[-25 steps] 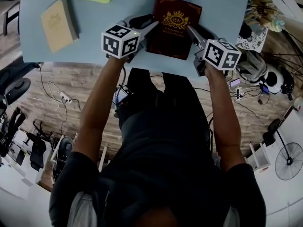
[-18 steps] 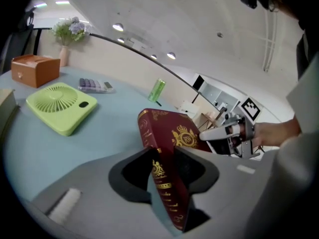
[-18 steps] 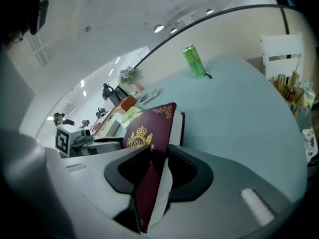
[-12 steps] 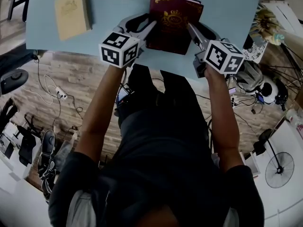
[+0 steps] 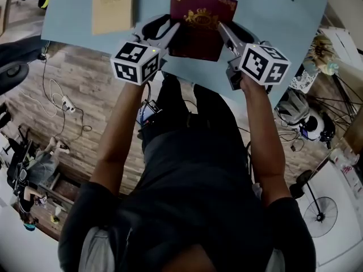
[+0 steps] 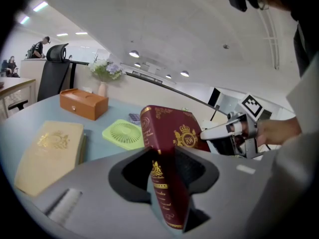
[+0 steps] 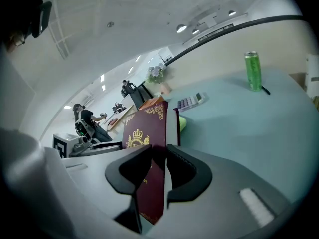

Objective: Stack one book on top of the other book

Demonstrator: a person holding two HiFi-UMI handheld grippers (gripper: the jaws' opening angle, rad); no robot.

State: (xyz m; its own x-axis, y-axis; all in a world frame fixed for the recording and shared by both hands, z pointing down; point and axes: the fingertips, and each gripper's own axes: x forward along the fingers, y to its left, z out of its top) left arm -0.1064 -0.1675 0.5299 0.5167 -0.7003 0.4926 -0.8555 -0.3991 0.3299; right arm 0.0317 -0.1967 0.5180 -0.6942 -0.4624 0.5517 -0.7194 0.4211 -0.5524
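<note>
A dark red book (image 5: 195, 21) with a gold crest is held off the blue table (image 5: 74, 24) between both grippers. My left gripper (image 5: 173, 34) is shut on its spine edge (image 6: 162, 183). My right gripper (image 5: 222, 32) is shut on the opposite page edge (image 7: 152, 183). The book tilts, its cover facing up towards the head camera. A tan book (image 5: 112, 5) with a gold emblem lies flat on the table to the left, also in the left gripper view (image 6: 47, 151).
A light green flat fan (image 6: 124, 133) lies behind the red book. An orange box (image 6: 83, 103) and a vase of flowers (image 6: 103, 73) stand at the far side. A green can (image 7: 252, 71) and a calculator (image 7: 189, 102) sit on the right. Cables and gear lie on the wooden floor.
Both grippers have carried the red book up and away from me over the table. In the head view the table and the tan book have shifted upward and to the right.
</note>
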